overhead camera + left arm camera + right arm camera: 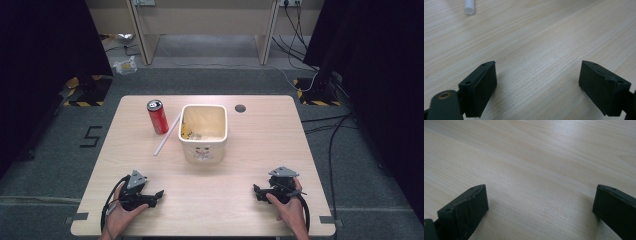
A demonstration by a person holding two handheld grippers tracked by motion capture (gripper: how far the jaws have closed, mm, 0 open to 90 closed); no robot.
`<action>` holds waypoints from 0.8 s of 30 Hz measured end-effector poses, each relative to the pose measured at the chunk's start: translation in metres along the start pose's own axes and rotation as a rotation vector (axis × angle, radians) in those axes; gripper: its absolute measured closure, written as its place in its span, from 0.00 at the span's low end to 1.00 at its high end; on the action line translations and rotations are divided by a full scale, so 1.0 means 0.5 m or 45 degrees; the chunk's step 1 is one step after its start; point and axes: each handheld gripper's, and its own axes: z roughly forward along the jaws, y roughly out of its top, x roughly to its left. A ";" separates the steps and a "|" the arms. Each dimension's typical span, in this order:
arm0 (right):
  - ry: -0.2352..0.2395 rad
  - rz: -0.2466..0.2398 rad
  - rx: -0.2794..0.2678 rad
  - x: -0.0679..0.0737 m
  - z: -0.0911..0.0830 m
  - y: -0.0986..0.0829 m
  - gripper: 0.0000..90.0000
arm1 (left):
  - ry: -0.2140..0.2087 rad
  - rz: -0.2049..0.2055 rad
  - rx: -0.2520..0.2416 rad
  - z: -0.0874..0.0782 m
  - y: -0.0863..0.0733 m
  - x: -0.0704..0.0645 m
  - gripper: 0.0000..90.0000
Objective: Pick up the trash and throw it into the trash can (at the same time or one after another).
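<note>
Left gripper [159, 194] and right gripper [256, 190] low on table [215, 210], jaws wide, holding nothing, red can [158, 117], white straw [168, 133], cream tub [203, 135] far ahead

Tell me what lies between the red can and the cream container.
A white straw lies on the table between the red can and the cream container, slanting along the container's left side; the high view shows it.

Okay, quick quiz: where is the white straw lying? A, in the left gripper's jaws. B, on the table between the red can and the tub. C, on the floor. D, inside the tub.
B: in the high view the straw lies flat on the table, with the can on one side and the tub on the other.
</note>
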 end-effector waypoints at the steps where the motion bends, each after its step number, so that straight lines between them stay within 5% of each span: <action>1: 0.000 0.000 0.000 0.000 0.000 0.000 0.00 | 0.000 0.000 0.000 0.000 0.000 0.000 0.16; 24: 0.002 -0.005 0.001 -0.001 0.000 0.001 0.00 | 0.013 -0.047 -0.040 -0.005 0.013 0.014 0.22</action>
